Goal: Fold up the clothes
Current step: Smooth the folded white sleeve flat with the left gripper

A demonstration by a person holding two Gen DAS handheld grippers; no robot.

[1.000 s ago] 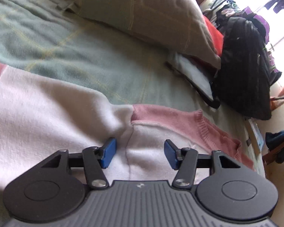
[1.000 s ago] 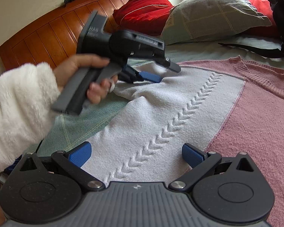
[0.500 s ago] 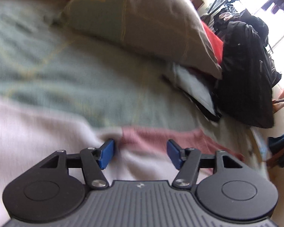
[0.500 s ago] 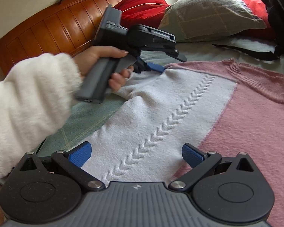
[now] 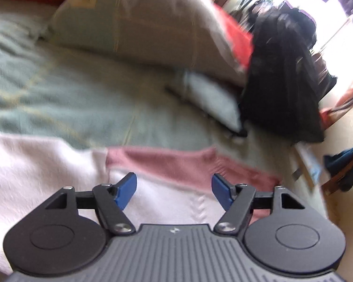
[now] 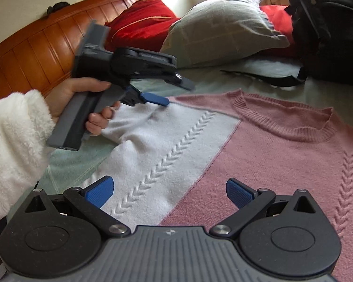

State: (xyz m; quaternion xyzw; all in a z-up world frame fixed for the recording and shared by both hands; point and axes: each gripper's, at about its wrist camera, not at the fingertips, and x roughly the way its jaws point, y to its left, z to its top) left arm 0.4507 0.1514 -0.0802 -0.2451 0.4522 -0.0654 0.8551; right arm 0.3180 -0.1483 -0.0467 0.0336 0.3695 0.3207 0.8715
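A pink and white knit sweater (image 6: 270, 145) lies flat on the bed, neck toward the pillows. It also shows in the left wrist view (image 5: 167, 164), blurred. My left gripper (image 5: 174, 191) is open and empty, just above the sweater's white shoulder. In the right wrist view the left gripper (image 6: 153, 98) hovers at the white part's far edge, held by a hand in a white fleece sleeve. My right gripper (image 6: 169, 191) is open and empty, low over the seam between the white and pink panels.
A grey-green blanket (image 5: 82, 98) covers the bed. A grey pillow (image 6: 223, 30) and red pillows (image 6: 141, 23) lie by the wooden headboard (image 6: 35, 49). A black backpack (image 6: 329, 28) sits at the bed's far right edge.
The left gripper has moved along the sweater's shoulder toward the neck, and its jaws have opened wider. The right gripper has barely moved.
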